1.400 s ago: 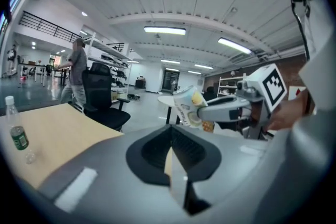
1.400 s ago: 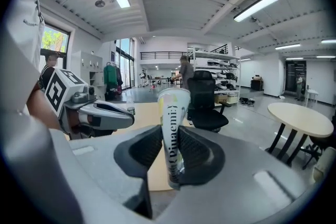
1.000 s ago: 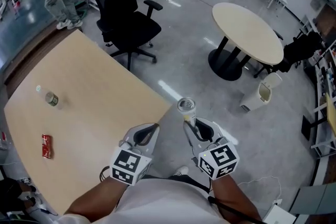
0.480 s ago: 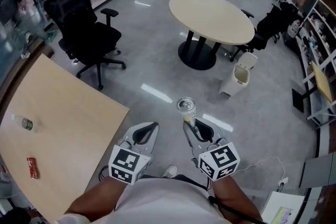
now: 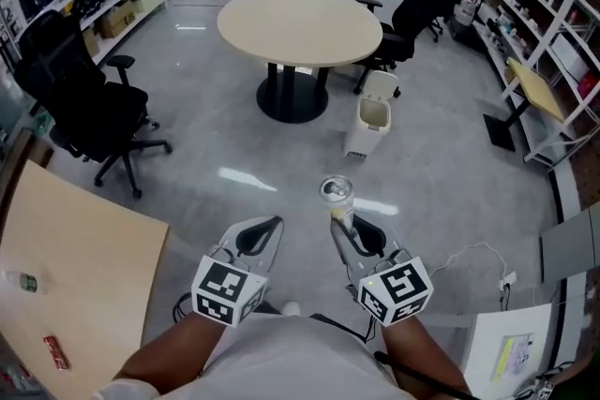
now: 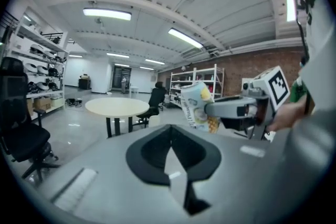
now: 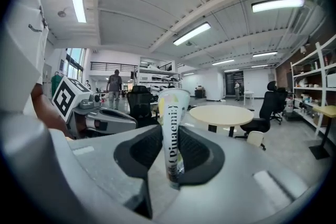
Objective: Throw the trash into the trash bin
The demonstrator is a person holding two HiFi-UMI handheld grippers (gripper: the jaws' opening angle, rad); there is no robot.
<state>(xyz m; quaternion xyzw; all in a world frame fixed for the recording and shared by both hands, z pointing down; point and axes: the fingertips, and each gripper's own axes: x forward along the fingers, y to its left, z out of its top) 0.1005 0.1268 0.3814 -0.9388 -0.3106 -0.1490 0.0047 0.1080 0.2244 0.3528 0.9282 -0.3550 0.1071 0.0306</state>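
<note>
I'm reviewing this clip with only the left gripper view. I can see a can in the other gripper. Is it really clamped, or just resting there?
Observer: Clamped. In the right gripper view, the right gripper's jaws press both sides of the upright can.
Operator: Is any other trash waiting?
Observer: Yes. The head view shows a small bottle and a red packet lying on the wooden table at lower left.
Operator: Is the bin ready?
Observer: It looks so. The white trash bin stands on the floor beside the round table, with its lid tipped up.
</note>
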